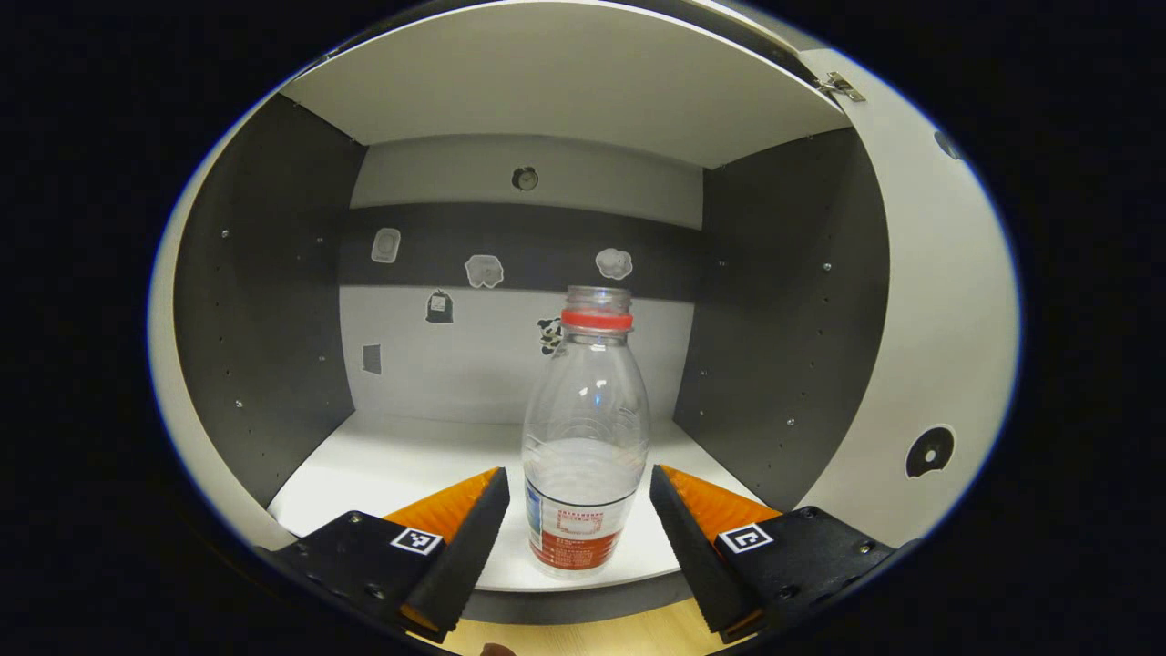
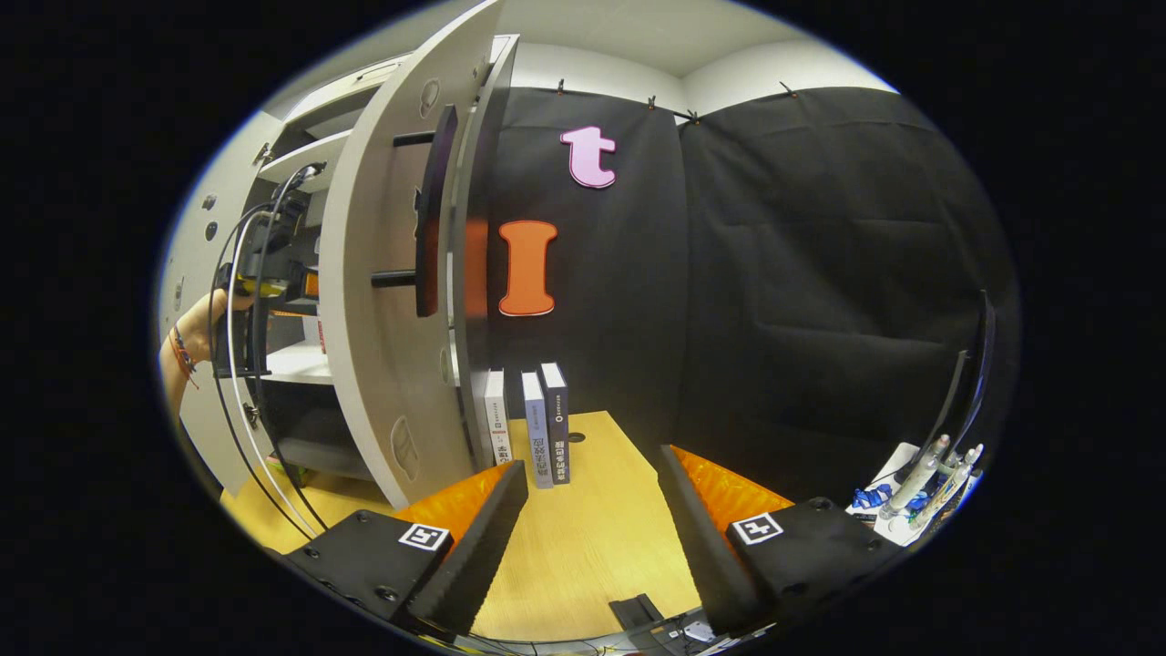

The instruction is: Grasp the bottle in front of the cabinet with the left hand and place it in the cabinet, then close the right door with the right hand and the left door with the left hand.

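The bottle's (image 1: 586, 437) label is too small to tell; the open right door (image 2: 387, 301) hides the cabinet's interior.

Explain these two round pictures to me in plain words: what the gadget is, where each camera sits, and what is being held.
A person holds a two-finger gripper in each hand; each carries a fisheye camera looking along its own fingers.

The left gripper view faces into an open cabinet. A clear bottle stands upright on the cabinet floor between the left gripper fingers, which are apart and not touching it, so it is not held.

The right gripper view looks from the side. The right gripper is open and empty above a wooden table. The open right door stands edge-on, three books stand upright beyond it, and the person's hand with the other gripper is at the cabinet.
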